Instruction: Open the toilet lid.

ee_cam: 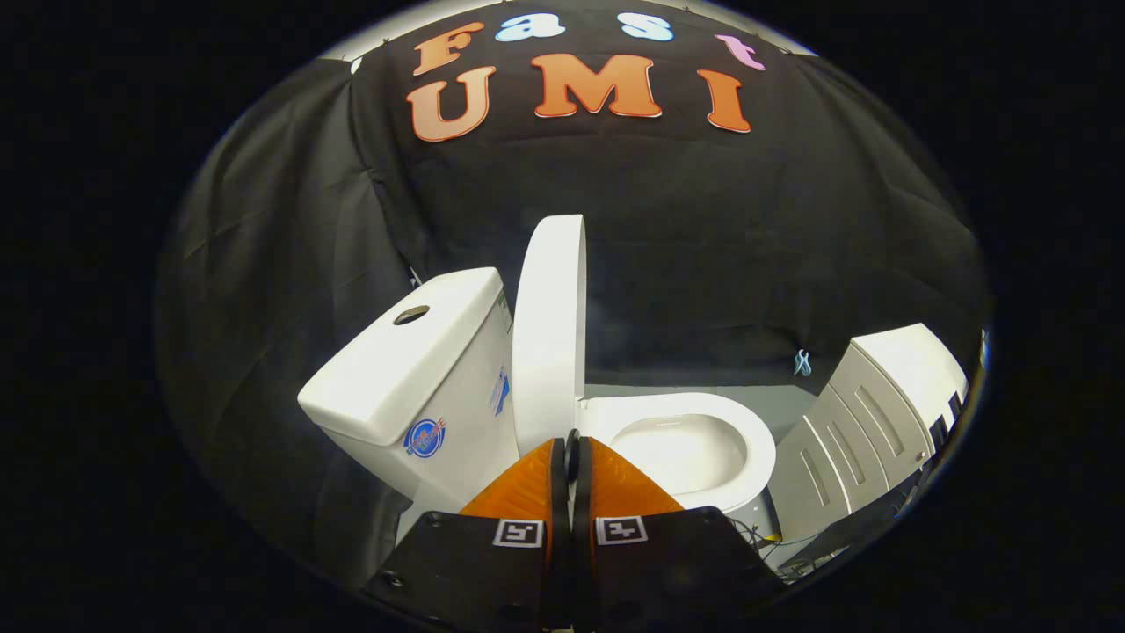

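Gripper (pixel 571 453) closed, fingers pressed together with no gap to speak of; nothing between them. Tips sit just at the lower front edge of the lid (pixel 549 334), near the hinge end; touching or just short of it, cannot tell.

Lid stands upright, raised off the seat (pixel 756 444) and leaning back toward the tank (pixel 413 369). Judged: task looks done or all but done. With the jaws clenched on nothing, the fingers probably serve as a pusher rather than a clamp, since a flat lid tips back easily under a nudge and needs no grasp.

Lid: plain white, glossy, smooth, oval, seen nearly edge-on; rounded rim, no marks visible. Bowl (pixel 681 453) open below, white and clean.

Tank has a round flush button (pixel 410 315) on top and stickers on its side. White cabinet (pixel 870 413) stands beyond the seat, well apart from the fingers.
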`<state>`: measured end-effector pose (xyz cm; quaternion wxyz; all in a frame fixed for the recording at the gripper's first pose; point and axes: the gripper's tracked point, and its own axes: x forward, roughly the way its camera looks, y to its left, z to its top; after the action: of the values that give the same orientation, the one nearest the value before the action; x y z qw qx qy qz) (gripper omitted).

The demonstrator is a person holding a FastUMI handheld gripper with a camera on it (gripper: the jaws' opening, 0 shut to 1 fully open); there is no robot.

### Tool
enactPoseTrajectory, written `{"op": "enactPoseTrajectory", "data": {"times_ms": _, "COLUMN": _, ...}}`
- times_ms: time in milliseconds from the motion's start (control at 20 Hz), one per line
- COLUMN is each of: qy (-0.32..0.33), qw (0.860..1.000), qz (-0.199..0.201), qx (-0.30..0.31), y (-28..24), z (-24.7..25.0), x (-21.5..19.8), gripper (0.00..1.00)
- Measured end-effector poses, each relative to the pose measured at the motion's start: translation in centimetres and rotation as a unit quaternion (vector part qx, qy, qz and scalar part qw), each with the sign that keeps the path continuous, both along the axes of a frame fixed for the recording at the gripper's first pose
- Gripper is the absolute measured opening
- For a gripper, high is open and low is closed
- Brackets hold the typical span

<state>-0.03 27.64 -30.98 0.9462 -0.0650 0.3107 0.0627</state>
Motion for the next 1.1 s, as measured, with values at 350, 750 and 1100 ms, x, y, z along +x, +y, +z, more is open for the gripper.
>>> {"op": "enactPoseTrajectory", "data": {"times_ms": 350, "qy": -0.014, "qw": 0.999, "qz": 0.028, "qx": -0.035, "y": 3.7, "z": -0.7, "x": -0.5, "gripper": 0.08}}
{"op": "enactPoseTrajectory", "data": {"times_ms": 750, "qy": -0.022, "qw": 0.995, "qz": 0.061, "qx": -0.073, "y": 8.0, "z": -1.9, "x": -1.1, "gripper": 0.08}}
{"op": "enactPoseTrajectory", "data": {"times_ms": 1100, "qy": -0.035, "qw": 0.994, "qz": 0.071, "qx": -0.081, "y": 8.9, "z": -2.0, "x": -1.0, "gripper": 0.09}}
